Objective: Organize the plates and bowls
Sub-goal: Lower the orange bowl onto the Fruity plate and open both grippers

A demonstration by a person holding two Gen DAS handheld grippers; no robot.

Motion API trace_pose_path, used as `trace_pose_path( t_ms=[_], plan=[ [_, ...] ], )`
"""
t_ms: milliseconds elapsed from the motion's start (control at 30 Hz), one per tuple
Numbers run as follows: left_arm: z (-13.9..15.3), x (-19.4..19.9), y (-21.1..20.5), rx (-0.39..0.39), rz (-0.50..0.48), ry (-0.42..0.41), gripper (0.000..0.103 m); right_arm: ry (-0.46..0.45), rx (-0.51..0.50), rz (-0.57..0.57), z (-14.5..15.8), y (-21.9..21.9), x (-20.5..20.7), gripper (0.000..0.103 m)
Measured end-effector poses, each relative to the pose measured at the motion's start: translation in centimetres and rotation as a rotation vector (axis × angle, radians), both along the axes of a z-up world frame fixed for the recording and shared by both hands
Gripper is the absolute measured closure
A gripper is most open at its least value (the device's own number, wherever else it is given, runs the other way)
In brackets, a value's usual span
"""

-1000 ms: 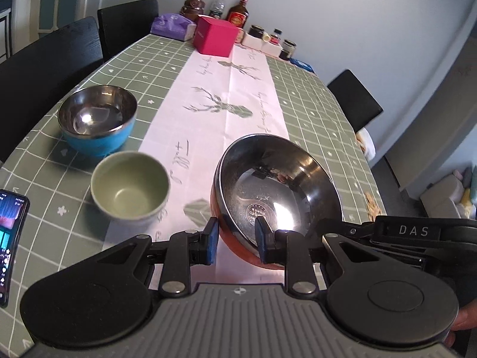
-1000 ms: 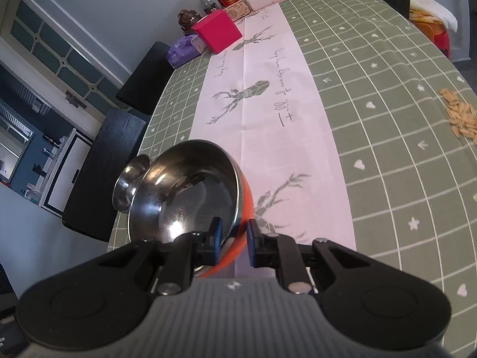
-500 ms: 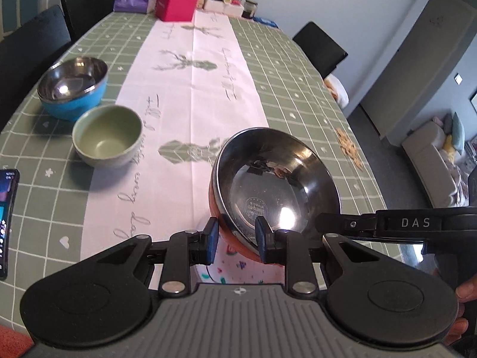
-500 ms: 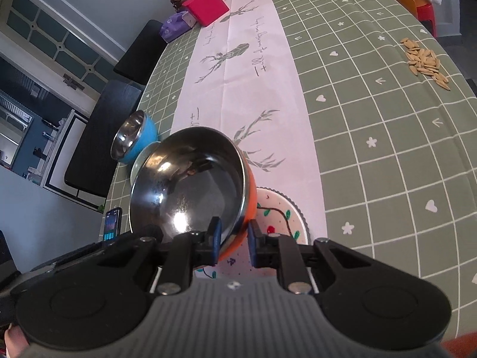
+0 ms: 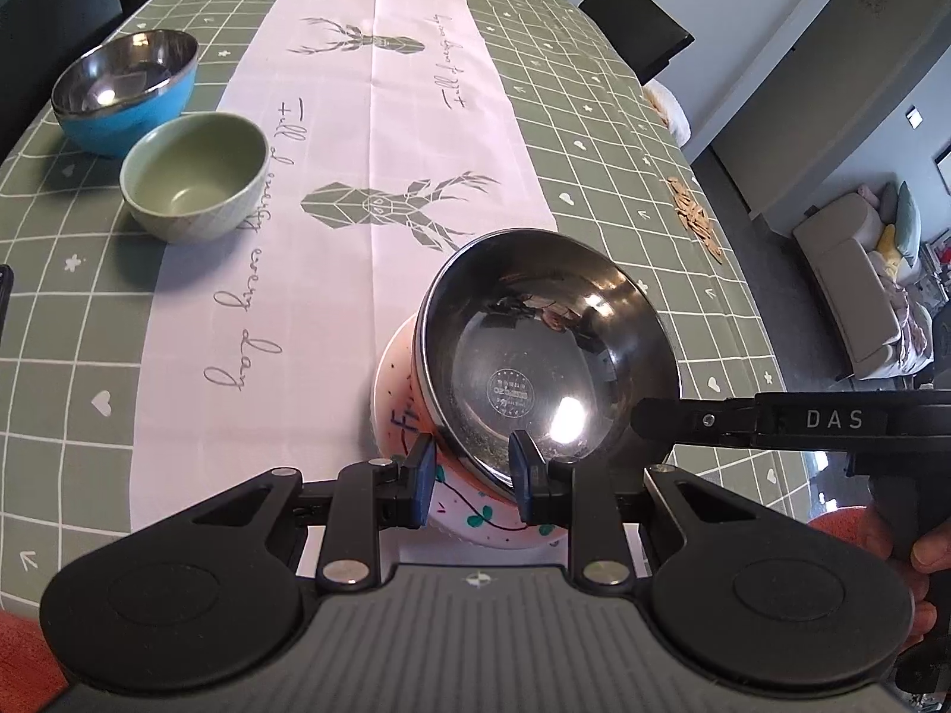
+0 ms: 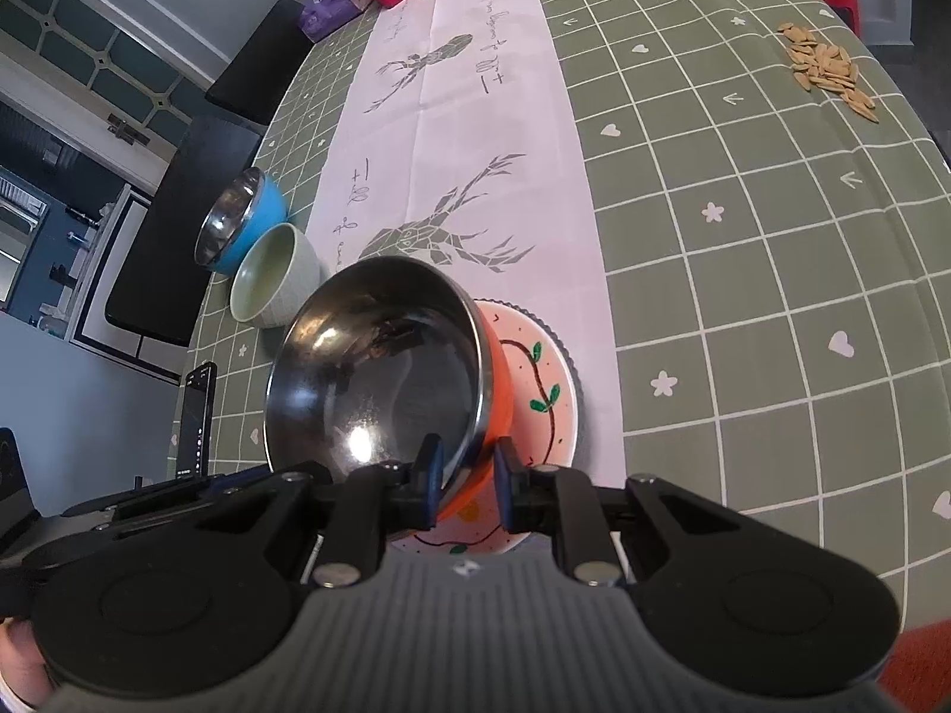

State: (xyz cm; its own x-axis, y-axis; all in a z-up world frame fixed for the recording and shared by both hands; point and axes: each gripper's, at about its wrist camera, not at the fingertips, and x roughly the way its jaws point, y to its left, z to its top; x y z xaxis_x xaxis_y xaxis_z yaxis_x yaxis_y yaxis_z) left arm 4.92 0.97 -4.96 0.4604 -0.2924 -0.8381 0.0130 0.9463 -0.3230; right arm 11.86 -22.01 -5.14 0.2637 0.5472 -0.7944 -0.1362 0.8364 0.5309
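Green checked cloth with a pale deer-print runner (image 5: 380, 136) covers the long surface (image 5: 600, 190); dark chairs (image 5: 639, 24) stand along its edges. Both my claws are on one orange-sided steel bowl (image 5: 547, 356), which sits tilted over a white painted plate (image 6: 544, 392) on the runner's near end.

My left claw (image 5: 469, 472) meets the bowl's rim at 6 o'clock in the left view, one blue pad inside the rim and one outside. The outer pad shows a small gap to the wall, so I cannot tell whether it presses.

My right claw (image 6: 466, 481) takes the rim at 5 o'clock in the right view, pads on either side of the wall, closed on it.

At 10 o'clock from the bowl in the left view stands a green ceramic bowl (image 5: 193, 175), and just beyond it, nearly touching, a blue steel-lined bowl (image 5: 125, 89). Both rest upright on the cloth.

A phone (image 6: 199, 416) lies at the surface's edge, at 9 o'clock in the right view. Scattered seeds (image 6: 829, 68) lie at 1 o'clock, well apart from the dishes.
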Motion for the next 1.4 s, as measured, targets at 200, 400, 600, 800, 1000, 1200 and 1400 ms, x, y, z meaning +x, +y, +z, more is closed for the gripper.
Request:
trace_pose_path(
  t_ms=[200, 400, 600, 800, 1000, 1200, 1400],
  plan=[
    [0.1, 0.0, -0.2, -0.004, -0.013, 0.008, 0.072, 0.006, -0.003, 0.008, 0.0, -0.1, 0.0, 0.081],
    [0.0, 0.0, -0.3, -0.025, -0.034, 0.012, 0.066, -0.005, 0.004, 0.019, 0.2, 0.2, 0.0, 0.069],
    [0.2, -0.2, 0.2, -0.05, -0.026, -0.005, 0.056, -0.01, -0.004, 0.03, 0.3, 0.3, 0.0, 0.066],
    [1.0, -0.5, 0.8, -0.053, -0.011, -0.045, 0.042, -0.037, -0.015, 0.029, 0.8, 0.0, -0.1, 0.051],
    [1.4, -0.6, 1.4, -0.061, 0.01, -0.071, 0.04, -0.076, -0.019, 0.023, 1.8, -0.5, 0.0, 0.043],
    [2.1, -0.6, 1.6, -0.045, 0.0, -0.103, 0.04, -0.109, -0.022, 0.046, 3.1, -0.3, 0.1, 0.042],
    [3.2, -0.1, 2.5, -0.024, -0.019, -0.133, 0.04, -0.163, -0.036, 0.108, 4.8, 1.4, 0.8, 0.041]
  ],
)
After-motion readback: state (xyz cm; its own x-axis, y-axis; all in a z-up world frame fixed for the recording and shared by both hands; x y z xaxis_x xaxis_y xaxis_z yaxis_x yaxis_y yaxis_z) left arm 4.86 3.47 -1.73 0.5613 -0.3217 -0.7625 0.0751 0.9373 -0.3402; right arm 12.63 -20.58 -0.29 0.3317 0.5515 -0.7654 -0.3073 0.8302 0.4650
